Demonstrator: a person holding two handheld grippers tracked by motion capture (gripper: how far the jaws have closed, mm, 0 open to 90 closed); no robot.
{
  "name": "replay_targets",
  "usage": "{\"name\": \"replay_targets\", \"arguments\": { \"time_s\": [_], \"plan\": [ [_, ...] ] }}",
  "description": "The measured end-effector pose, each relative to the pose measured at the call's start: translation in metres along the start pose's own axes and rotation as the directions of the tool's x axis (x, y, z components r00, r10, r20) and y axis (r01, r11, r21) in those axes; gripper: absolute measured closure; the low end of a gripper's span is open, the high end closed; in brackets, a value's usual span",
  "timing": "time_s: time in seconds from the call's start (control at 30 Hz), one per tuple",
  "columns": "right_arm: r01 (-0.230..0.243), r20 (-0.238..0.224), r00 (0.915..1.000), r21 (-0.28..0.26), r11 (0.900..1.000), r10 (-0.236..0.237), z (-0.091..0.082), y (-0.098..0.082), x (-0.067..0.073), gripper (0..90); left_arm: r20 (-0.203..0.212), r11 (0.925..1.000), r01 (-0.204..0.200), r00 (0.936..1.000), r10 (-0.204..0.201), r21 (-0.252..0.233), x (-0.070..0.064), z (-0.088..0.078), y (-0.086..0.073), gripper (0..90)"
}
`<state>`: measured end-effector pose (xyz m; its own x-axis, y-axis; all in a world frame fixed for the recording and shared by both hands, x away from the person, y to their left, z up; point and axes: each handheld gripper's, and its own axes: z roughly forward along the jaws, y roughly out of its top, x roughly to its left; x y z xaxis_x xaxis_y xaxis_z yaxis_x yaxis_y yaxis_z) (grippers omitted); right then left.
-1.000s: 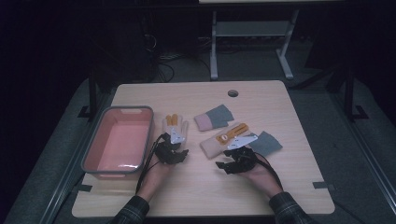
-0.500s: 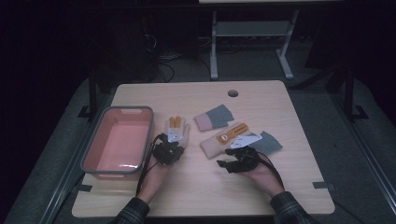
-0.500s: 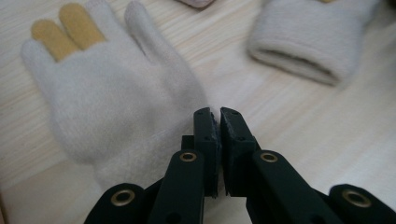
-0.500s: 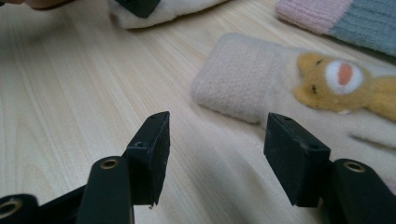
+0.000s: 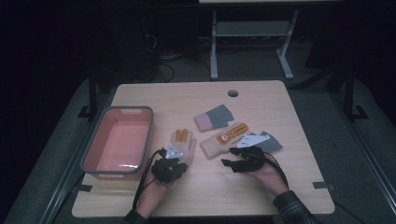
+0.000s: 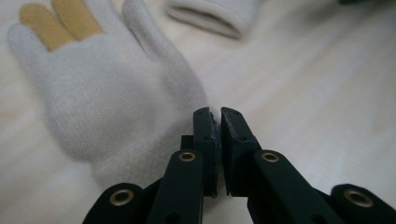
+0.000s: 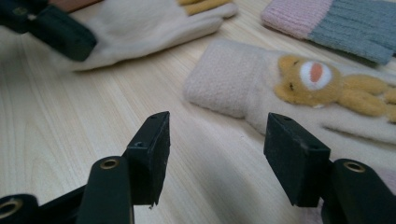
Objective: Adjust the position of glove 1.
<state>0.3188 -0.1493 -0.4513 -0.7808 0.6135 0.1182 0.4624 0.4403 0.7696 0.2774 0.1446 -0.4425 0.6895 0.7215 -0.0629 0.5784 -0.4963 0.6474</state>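
Observation:
A white glove with orange fingertips (image 5: 183,143) (image 6: 107,93) lies on the table to the right of the tub. My left gripper (image 5: 179,161) (image 6: 218,116) has just been closing and is shut on the edge of its cuff. My right gripper (image 5: 229,163) (image 7: 217,140) stands open low over bare wood, with nothing between its jaws. Just beyond it lies a cream glove with an orange bear (image 5: 224,140) (image 7: 243,88), cuff end toward the jaws. The other hand's black gripper shows at the top left of the right gripper view.
A pink tub with a grey rim (image 5: 150,135) stands at the table's left. A pink-and-grey glove (image 5: 213,117) (image 7: 327,23) lies farther back, and a grey glove (image 5: 274,142) beside my right hand. A cable hole (image 5: 232,93) sits near the far edge.
My left gripper has shut on the white glove's cuff and drawn back toward the person, and the glove has slid with it. The right hand has stayed put.

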Motion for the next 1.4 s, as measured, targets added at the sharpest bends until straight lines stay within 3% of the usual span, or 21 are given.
{"name": "replay_targets", "arguments": {
  "time_s": [0.1,0.2,0.27,0.33,0.47,0.63,0.8,0.87,1.0,1.13,1.4],
  "plan": [
    [0.001,0.002,1.0,0.002,1.0,-0.001,-0.001,-0.001,-0.001,40.8,0.017,1.0,0.0,0.9998,0.0,-0.01,-0.008,-0.004,-0.007,79.9],
    [0.002,0.005,1.0,0.002,1.0,-0.002,-0.003,-0.001,-0.001,40.8,0.002,0.9989,-0.017,0.9998,0.017,-0.043,-0.006,-0.013,-0.007,75.9],
    [-0.006,0.005,1.0,0.002,1.0,0.006,-0.003,-0.001,-0.001,40.8,-0.008,0.9982,-0.021,0.9998,0.021,-0.057,-0.003,-0.017,-0.005,76.0],
    [0.0,0.008,1.0,0.002,1.0,0.0,-0.004,-0.003,-0.002,40.7,-0.03,0.998,-0.012,0.9995,0.01,-0.061,0.005,-0.026,-0.005,82.2],
    [-0.004,0.007,1.0,0.009,1.0,0.004,-0.005,-0.004,-0.001,40.6,-0.042,0.9997,0.004,0.9991,-0.005,-0.026,0.015,-0.031,-0.016,87.0],
    [0.005,0.008,0.9999,0.014,1.0,-0.005,-0.005,-0.005,0.0,40.6,-0.04,0.9996,0.004,0.9992,-0.003,0.029,0.017,-0.024,-0.024,86.6],
    [0.001,0.011,0.9999,0.011,1.0,-0.001,-0.006,-0.005,0.0,40.6,-0.016,0.9988,0.001,0.9999,0.0,0.049,0.012,-0.017,-0.024,88.8],
    [0.002,0.009,1.0,0.011,1.0,-0.002,-0.006,-0.005,0.0,40.6,0.018,0.9986,-0.005,0.9998,0.004,0.053,0.006,-0.016,-0.024,89.2],
    [0.004,0.01,0.9999,0.014,1.0,-0.004,-0.006,-0.005,0.0,40.6,0.043,0.9982,-0.022,0.9989,0.02,0.055,-0.001,-0.013,-0.022,89.3],
    [0.009,0.01,0.9999,0.009,1.0,-0.009,-0.007,-0.005,-0.001,40.6,0.087,0.998,-0.038,0.9956,0.033,0.052,-0.01,-0.008,-0.018,89.3],
    [0.004,0.011,0.9999,0.016,1.0,-0.004,-0.006,-0.005,0.001,40.6,0.138,0.9958,-0.079,0.9878,0.072,0.046,-0.025,0.004,-0.008,89.3]
  ]
}}
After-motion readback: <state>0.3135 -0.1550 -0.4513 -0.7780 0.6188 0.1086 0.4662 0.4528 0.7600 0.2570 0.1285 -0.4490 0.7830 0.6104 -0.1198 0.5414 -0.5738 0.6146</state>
